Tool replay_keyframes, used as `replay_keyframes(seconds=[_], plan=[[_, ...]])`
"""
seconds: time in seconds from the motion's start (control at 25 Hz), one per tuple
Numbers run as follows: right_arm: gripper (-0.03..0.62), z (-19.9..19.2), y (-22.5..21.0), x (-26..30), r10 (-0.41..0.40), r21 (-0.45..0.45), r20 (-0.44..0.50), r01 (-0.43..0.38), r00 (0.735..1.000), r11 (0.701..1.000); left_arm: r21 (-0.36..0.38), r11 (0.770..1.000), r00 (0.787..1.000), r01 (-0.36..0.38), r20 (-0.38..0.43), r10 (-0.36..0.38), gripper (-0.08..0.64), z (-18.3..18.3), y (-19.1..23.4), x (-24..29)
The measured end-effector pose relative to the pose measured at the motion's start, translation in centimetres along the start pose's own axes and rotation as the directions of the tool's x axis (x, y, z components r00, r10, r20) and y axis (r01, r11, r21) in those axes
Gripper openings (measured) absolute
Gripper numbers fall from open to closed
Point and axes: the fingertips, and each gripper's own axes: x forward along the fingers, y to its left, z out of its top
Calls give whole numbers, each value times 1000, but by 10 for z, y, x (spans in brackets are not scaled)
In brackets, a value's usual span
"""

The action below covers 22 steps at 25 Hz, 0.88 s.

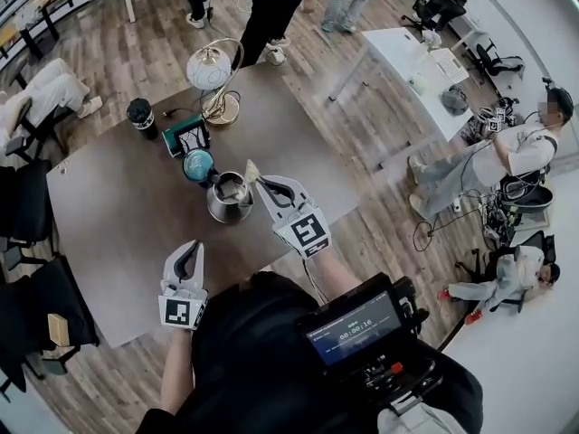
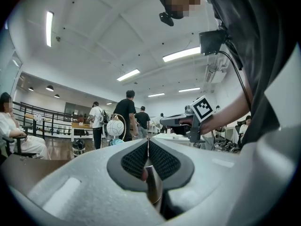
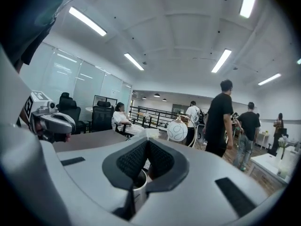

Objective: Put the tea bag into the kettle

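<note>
One brown table (image 1: pixel 109 206) stands on a plank floor (image 1: pixel 136 52) in an open office, with people (image 1: pixel 262 7) standing beyond it. The right gripper (image 1: pixel 261 184) is clamped on the tea bag (image 1: pixel 251 171) — its long axis points up past the tips, just above the kettle (image 1: pixel 229 199). The left gripper (image 1: pixel 188 253) — jaws together, empty — is well apart from it.

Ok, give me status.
Left gripper shut, empty, off to the side. Right gripper shut on tea bag, by the kettle rim. Kettle mouth open, nothing in the way.
</note>
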Motion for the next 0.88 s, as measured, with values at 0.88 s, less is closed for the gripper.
replay_keyframes(seconds=[0.88], plan=[[8,-74,28,59,187,-127,-341,-243,921,962,-31,996,996,-87,-14,86,0,-15,40,-46]])
